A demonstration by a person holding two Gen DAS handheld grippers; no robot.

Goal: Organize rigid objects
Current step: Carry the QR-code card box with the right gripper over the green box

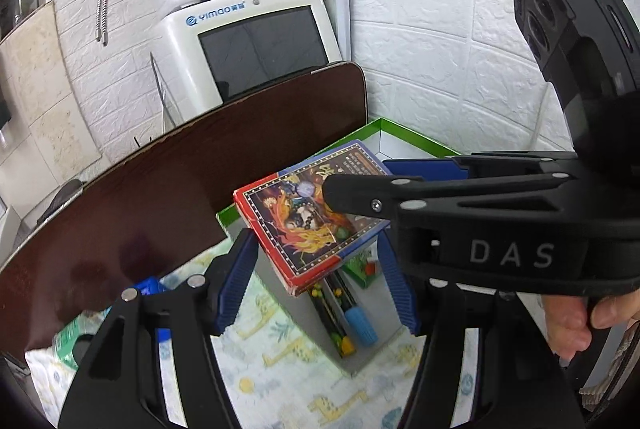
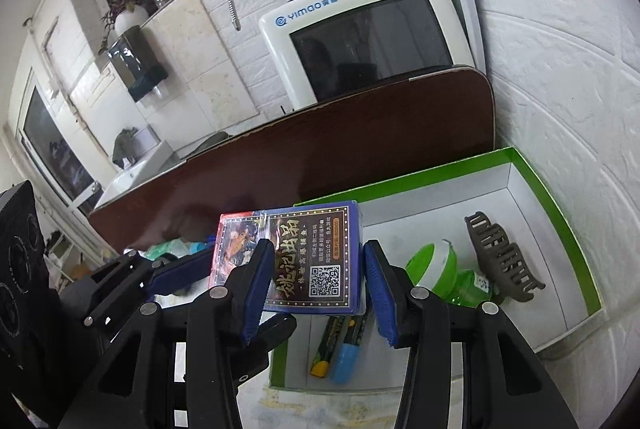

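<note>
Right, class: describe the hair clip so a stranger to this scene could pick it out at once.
Find the white brick wall and the open green-rimmed box against it. Inside, toward its right side, a hair claw clip lies beside a green bottle. It alone is dull grey-brown, with a row of curved teeth.

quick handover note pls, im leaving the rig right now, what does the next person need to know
Left tongs: closed on one end of the card box.
Right tongs: closed on its other end.
The card box is in the air above the near end of the green-rimmed box.
Done: hair claw, green container and blue-capped marker are inside.
Left: set the card box in and let go; some blue and green items are outside on the patterned cloth.
</note>
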